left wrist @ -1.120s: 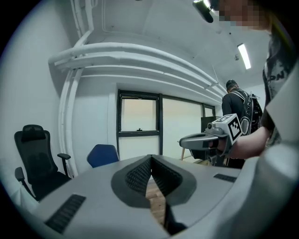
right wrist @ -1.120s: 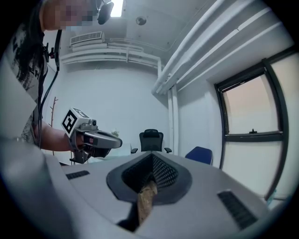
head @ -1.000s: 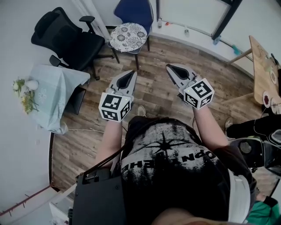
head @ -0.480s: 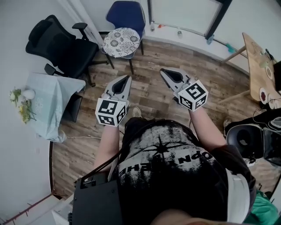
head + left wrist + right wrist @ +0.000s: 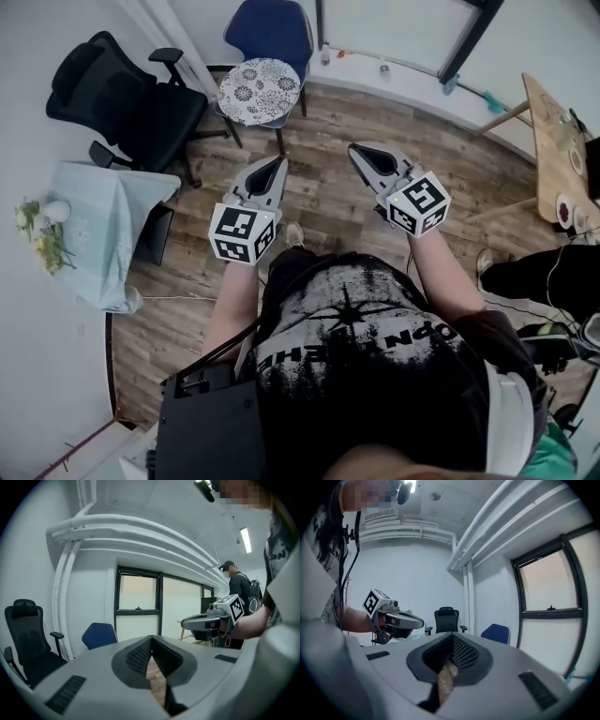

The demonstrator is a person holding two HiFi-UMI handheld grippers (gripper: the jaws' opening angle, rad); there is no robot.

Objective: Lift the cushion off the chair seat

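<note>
A round cushion [image 5: 258, 91] with a black-and-white flower print lies on the seat of a blue chair [image 5: 269, 31] at the far wall. Both grippers hang over the wooden floor, short of the chair and apart from it. My left gripper [image 5: 278, 161] is shut and empty, pointing towards the chair's front legs. To its right, my right gripper [image 5: 354, 150] is shut and empty too. The left gripper view has its shut jaws [image 5: 151, 638], the blue chair [image 5: 98, 635] behind, and the right gripper [image 5: 206, 620]. In the right gripper view the cushion is hidden behind the jaws [image 5: 452, 637].
A black office chair [image 5: 131, 94] stands left of the blue chair. A small table with a light-blue cloth [image 5: 108, 220] and flowers [image 5: 37, 225] is at the left wall. A wooden table [image 5: 553, 141] and another person's legs [image 5: 534, 277] are at the right.
Both grippers have moved a little forward, and the gap to the chair and cushion looks slightly smaller. Both stay shut and empty.
</note>
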